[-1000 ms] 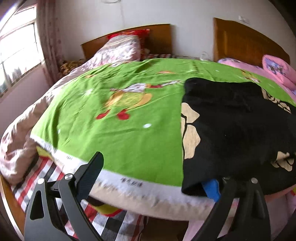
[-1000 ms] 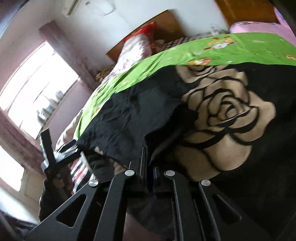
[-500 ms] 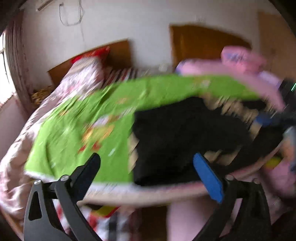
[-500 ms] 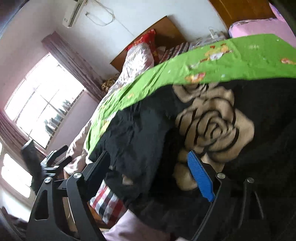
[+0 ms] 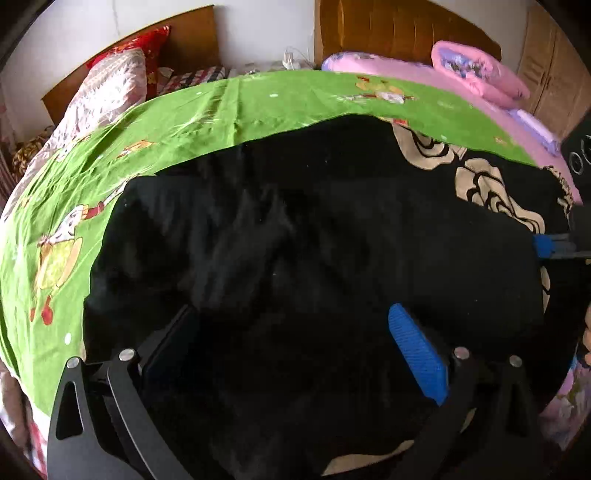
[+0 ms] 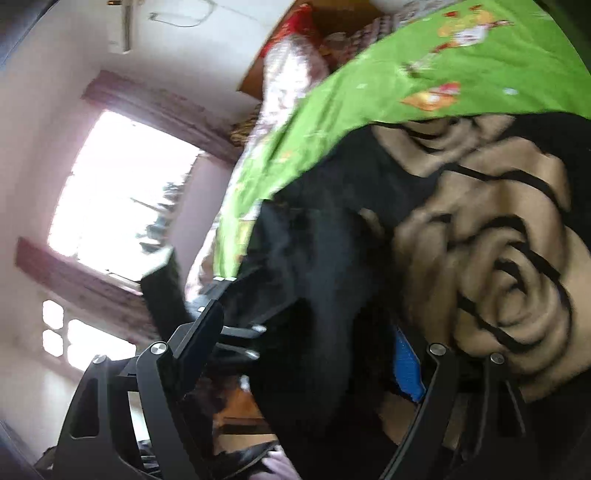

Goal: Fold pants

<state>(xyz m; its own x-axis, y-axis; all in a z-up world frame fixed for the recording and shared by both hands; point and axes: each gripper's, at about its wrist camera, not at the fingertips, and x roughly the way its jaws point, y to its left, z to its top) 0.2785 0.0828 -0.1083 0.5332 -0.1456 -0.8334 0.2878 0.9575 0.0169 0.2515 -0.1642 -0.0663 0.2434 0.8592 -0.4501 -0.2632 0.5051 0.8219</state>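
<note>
**Left gripper wide open above the black pants**

The left gripper [image 5: 291, 339] hangs over the bed with its jaws spread wide, nothing pinched between them. One finger shows a blue ribbed pad [image 5: 417, 354]; the other is dark. Beneath it lie the black pants [image 5: 295, 240], rumpled, spread across a black blanket with big beige roses [image 5: 491, 188]. Under that runs a green cartoon-print sheet [image 5: 229, 110]. At the right edge another blue-tipped gripper [image 5: 550, 246] pokes in just over the fabric; its jaws can't be read. Far back sit a pink folded quilt [image 5: 480, 70], a red pillow [image 5: 144, 44] and wooden headboards [image 5: 399, 33].
</note>
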